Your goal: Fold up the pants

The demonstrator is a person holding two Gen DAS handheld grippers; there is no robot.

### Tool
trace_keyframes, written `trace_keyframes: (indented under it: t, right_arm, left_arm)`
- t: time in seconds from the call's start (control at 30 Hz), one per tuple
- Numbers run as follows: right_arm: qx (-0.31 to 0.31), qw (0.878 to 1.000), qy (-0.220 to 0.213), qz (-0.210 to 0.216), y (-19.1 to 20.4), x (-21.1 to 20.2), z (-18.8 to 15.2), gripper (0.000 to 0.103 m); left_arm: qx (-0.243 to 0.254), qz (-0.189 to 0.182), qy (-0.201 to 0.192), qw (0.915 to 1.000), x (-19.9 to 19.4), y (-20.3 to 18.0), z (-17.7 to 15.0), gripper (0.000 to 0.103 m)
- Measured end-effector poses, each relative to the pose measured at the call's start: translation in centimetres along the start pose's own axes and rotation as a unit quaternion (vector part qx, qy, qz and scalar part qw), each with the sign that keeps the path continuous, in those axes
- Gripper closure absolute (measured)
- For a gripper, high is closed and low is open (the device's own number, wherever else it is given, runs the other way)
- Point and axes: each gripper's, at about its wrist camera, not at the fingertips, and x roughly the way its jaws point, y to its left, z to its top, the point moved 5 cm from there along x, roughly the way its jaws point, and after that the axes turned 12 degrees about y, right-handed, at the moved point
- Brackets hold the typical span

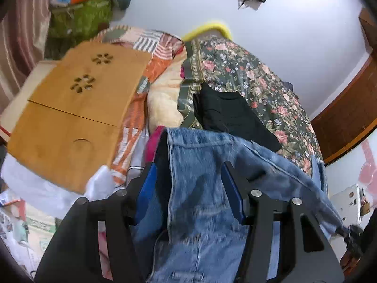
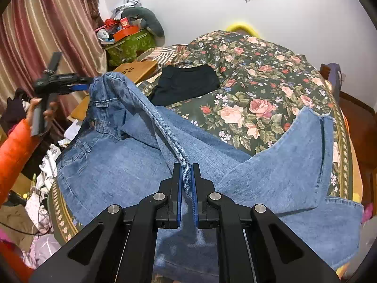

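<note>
Blue jeans (image 2: 122, 165) lie spread across a bed with a dark floral cover (image 2: 259, 75). My right gripper (image 2: 186, 167) is shut on a folded seam edge of the jeans, pulled taut toward the waistband. My left gripper (image 1: 188, 169) has its jaws wide apart with the jeans' waist (image 1: 202, 165) bunched between them; in the right wrist view it (image 2: 80, 86) holds the raised waistband corner at the left. One leg end (image 2: 313, 146) lies folded over at the right.
A folded black garment (image 2: 186, 82) lies on the bed beyond the jeans. A wooden lap table (image 1: 77, 108) stands at the bed's left. Cluttered boxes (image 2: 127, 37) and a curtain (image 2: 47, 23) stand at the back left; clothes litter the floor at the left.
</note>
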Motion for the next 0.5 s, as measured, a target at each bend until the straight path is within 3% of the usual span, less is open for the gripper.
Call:
trace_keyframes:
  t: [0.07,0.1,0.13,0.33,0.5]
  right_arm:
    - [-0.002,1.0,0.001,0.004,0.0,0.0,-0.2,0.097]
    - [-0.002,1.0,0.002,0.007,0.0,0.1,-0.4,0.097]
    - [-0.002,1.0,0.003,0.009,0.1,0.1,-0.4,0.097]
    - [-0.001,1.0,0.006,0.01,0.2,0.1,-0.6,0.097]
    - [-0.001,1.0,0.002,-0.004,0.6,-1.0,-1.1,0.097]
  left_arm:
    - [-0.001,-0.009,0.004,1.0,0.9,0.0,0.6,0.065]
    - [0.003,-0.015,0.009,0.9998,1.2,-0.2,0.8,0.087]
    - [0.006,-0.012,0.013,0.9998,1.5,-0.2,0.9,0.099]
    - [0.071,0.041,-0.018,0.9965,-1.3,-1.8,-1.1,0.1]
    - [0.121,0.075,-0.045,0.9888,-6.2,-2.9,-5.8,0.1]
